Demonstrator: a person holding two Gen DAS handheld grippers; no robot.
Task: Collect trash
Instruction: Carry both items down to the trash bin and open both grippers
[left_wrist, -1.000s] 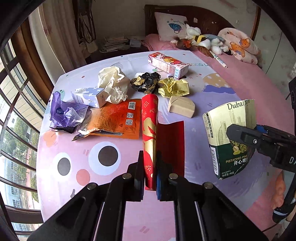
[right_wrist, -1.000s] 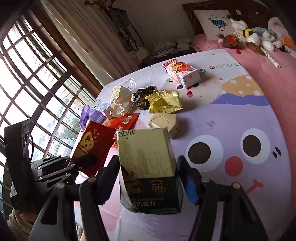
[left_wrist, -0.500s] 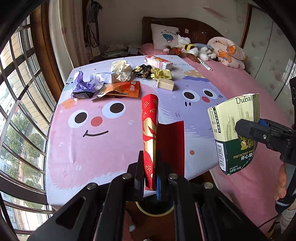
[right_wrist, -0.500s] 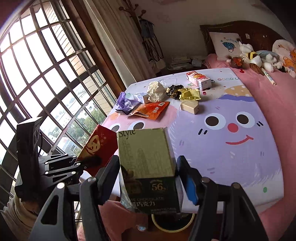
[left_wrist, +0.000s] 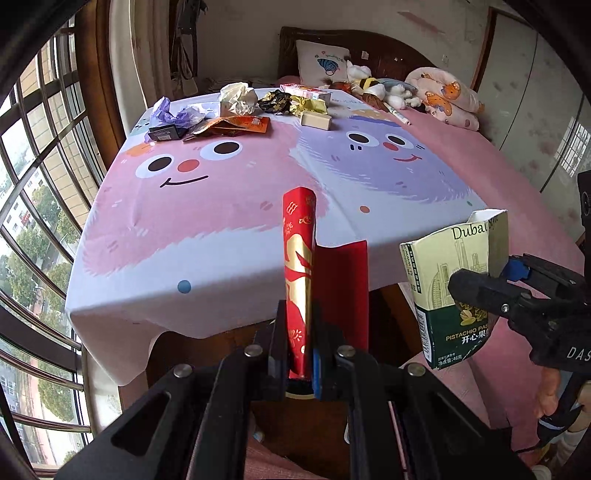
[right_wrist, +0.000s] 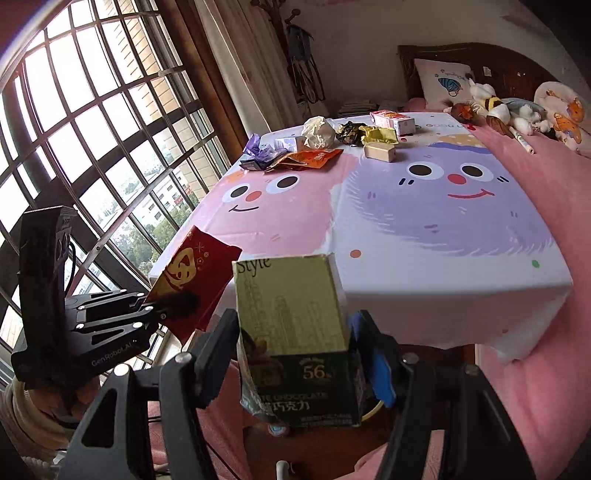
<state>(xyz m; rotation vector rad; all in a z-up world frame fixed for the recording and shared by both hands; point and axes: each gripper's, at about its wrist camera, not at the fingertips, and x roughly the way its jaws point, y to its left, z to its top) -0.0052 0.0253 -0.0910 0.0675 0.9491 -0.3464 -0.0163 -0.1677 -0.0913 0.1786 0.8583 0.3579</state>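
Both grippers have pulled back from the trash pile since the earlier frames, so the cartoon-printed tablecloth (left_wrist: 236, 206) now lies ahead of the fingers and its near edge hangs in front of them.

The left gripper (left_wrist: 300, 363) has its fingers pressed onto a folded red and gold paper envelope (left_wrist: 300, 266), which stands upright between the pads and rises well past the fingertips. The right gripper (right_wrist: 295, 354) pinches a torn green and cream chocolate carton (right_wrist: 295, 332) across its sides; the carton fills the gap between the fingers, with its open top pointing away from them. In the left wrist view the carton appears to the right of the left fingers, held apart from the envelope.

Far beyond both sets of fingers, at the far end of the tabletop, sits the remaining trash: a crumpled purple plastic bag (left_wrist: 173, 116), a flat orange foil packet (left_wrist: 236, 125), a wad of crumpled cream paper (left_wrist: 238, 98), a black and gold wrapper (left_wrist: 275, 100), a yellow crinkled wrapper (left_wrist: 308, 105), a small tan box (left_wrist: 316, 120) and a pink and white carton (left_wrist: 304, 90). Stuffed toys (left_wrist: 373, 88) lie on the pink bed beyond that.
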